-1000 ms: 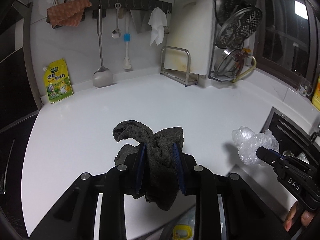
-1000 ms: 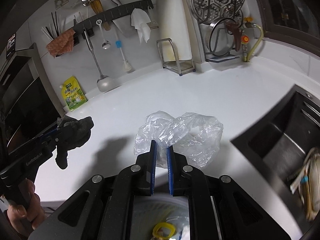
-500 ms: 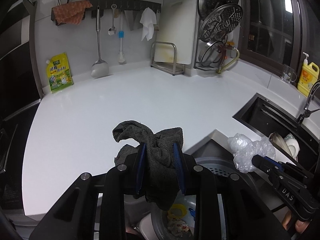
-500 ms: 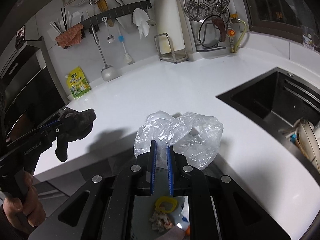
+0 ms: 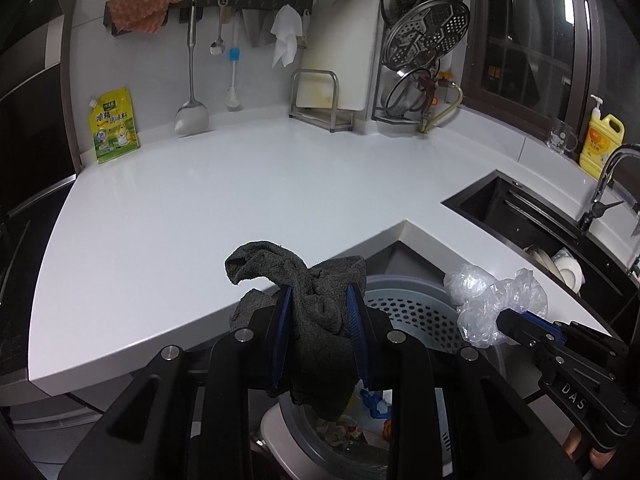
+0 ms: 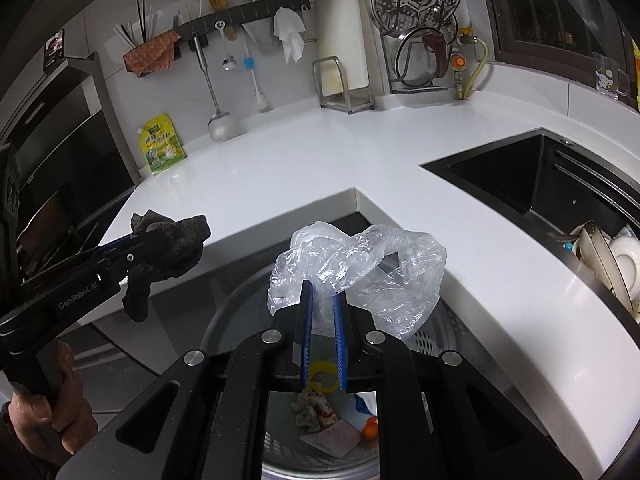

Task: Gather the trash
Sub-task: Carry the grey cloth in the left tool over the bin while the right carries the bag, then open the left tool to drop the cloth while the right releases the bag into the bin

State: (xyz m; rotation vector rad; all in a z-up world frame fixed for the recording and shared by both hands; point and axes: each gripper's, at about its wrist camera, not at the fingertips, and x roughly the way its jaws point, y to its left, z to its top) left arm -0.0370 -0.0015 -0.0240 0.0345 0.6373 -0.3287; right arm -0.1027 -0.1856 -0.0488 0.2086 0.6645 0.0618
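My left gripper point(image 5: 318, 296) is shut on a crumpled dark grey rag point(image 5: 316, 316), which hangs between its blue pads over the rim of a round grey trash bin point(image 5: 404, 304). The right gripper point(image 6: 323, 292) is shut on a crumpled clear plastic bag point(image 6: 376, 268) and hangs above the same trash bin point(image 6: 228, 328). Scraps, a yellow ring and paper lie inside the bin. In the left wrist view the right gripper point(image 5: 500, 320) with the clear bag point(image 5: 484, 300) shows at the right. The right wrist view shows the left gripper point(image 6: 140, 240) with the rag point(image 6: 172, 244) at the left.
A white L-shaped counter point(image 5: 240, 200) wraps around the bin. A black sink point(image 6: 540, 184) with dishes point(image 6: 608, 256) lies to the right. A yellow pouch point(image 5: 114, 124), hung utensils, a cutting board stand point(image 5: 320, 100) and a pan rack stand along the back wall. A hand point(image 6: 44, 420) holds the left gripper's handle.
Both grippers have drawn back from over the counter and sunk a little, so they now hang over the trash bin. Each keeps its grip on its load.
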